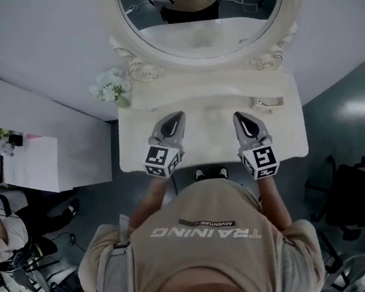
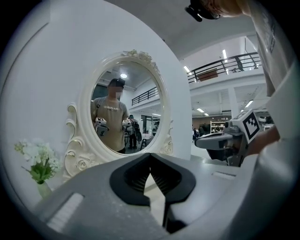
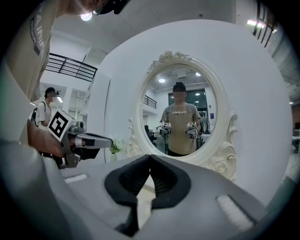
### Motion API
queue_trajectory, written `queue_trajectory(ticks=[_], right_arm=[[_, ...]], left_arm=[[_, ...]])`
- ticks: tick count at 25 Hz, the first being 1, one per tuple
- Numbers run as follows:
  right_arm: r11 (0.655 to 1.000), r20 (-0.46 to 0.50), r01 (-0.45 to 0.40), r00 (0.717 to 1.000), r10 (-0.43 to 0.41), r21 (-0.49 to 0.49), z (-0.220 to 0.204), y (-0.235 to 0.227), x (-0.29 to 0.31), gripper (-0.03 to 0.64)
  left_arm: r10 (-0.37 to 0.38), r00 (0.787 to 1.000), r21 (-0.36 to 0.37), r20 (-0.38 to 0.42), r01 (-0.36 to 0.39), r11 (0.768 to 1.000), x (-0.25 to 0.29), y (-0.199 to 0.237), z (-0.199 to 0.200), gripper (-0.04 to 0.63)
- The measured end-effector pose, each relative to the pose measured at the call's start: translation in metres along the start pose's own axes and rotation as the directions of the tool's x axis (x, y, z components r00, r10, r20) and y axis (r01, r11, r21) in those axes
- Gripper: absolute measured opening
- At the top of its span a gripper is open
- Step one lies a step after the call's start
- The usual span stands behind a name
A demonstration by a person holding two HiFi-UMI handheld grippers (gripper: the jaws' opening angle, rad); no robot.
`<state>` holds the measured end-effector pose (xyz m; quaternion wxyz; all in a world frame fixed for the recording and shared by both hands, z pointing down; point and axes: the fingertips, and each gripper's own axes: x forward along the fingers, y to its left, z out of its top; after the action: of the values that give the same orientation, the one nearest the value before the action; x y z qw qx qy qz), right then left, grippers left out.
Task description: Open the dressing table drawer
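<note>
White flowers (in a small vase) stand beside the oval mirror.

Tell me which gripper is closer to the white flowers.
The left gripper; the flowers stand at the table's left back corner, and the right gripper is farther off.

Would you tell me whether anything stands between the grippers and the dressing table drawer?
The left gripper and right gripper hover shut and empty over the table top; nothing visible lies beneath them. The drawer front shows in no view.

A big open lab hall, with mezzanine railing, ceiling strip lights and office chair.
</note>
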<state>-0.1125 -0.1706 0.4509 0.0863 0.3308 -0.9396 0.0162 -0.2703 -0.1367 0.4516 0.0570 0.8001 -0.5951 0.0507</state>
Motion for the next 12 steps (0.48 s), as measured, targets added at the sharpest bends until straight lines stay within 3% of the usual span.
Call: queue_trajectory(ticks=[7, 12], right_arm=[[0.998, -0.018, -0.057, 0.998, 0.057, 0.021, -0.011, 0.005, -0.01, 0.003], [0.998, -0.028, -0.054, 0.998, 0.054, 0.022, -0.018, -0.001, -0.02, 0.003]], left_arm=[[0.12, 0.993, -0.047, -0.009, -0.12, 0.992, -0.022, 0.002, -0.013, 0.008], [0.134, 0.99, -0.046, -0.053, -0.137, 0.99, -0.031, -0.002, -0.026, 0.008]])
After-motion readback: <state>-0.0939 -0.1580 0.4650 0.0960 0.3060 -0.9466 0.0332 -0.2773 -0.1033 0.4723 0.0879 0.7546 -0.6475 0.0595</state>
